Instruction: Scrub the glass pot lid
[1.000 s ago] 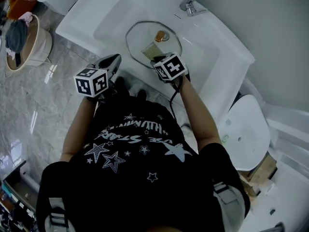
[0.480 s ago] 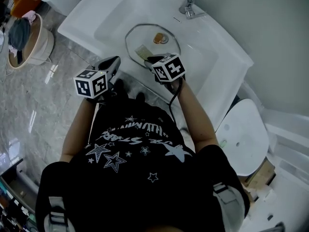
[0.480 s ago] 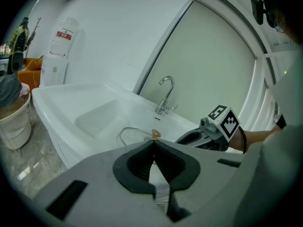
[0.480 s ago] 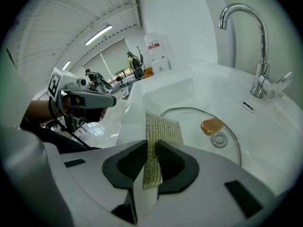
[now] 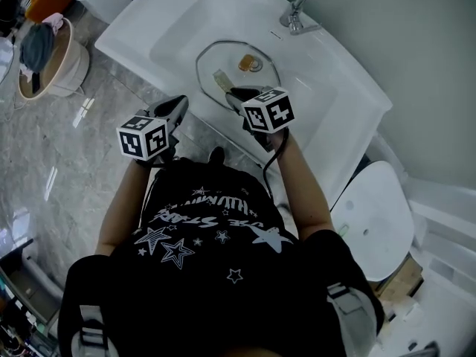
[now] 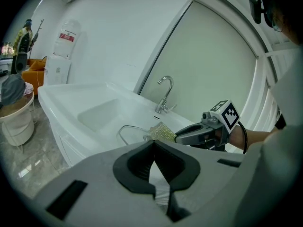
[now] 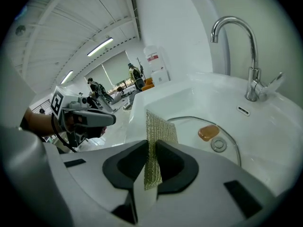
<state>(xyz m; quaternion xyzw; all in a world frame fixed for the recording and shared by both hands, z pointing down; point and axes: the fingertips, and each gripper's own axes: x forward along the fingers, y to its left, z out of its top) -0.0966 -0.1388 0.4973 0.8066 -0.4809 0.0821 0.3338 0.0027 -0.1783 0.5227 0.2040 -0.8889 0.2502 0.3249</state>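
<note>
The glass pot lid [image 5: 256, 50] lies in the white sink [image 5: 338, 95], its orange knob [image 5: 249, 63] near the middle. The lid [image 7: 227, 137] and knob [image 7: 208, 132] also show in the right gripper view. My right gripper [image 5: 232, 94] hangs over the lid's near rim, shut on a gold mesh scrub pad [image 5: 222, 79]. That pad [image 7: 158, 131] stands upright between the jaws of the right gripper [image 7: 150, 148]. My left gripper [image 5: 178, 103] stays outside the sink's front edge, left of the lid. The left gripper [image 6: 154, 148] is shut on nothing.
A chrome faucet [image 5: 294, 6] stands at the sink's back. A round basket with clothes [image 5: 44, 58] sits on the marble floor to the left. A white toilet lid [image 5: 372, 214] is to the right. People stand far off in the room behind.
My right gripper has carried the pad a little leftward towards the lid's near rim and risen slightly. The left gripper has hardly moved.
</note>
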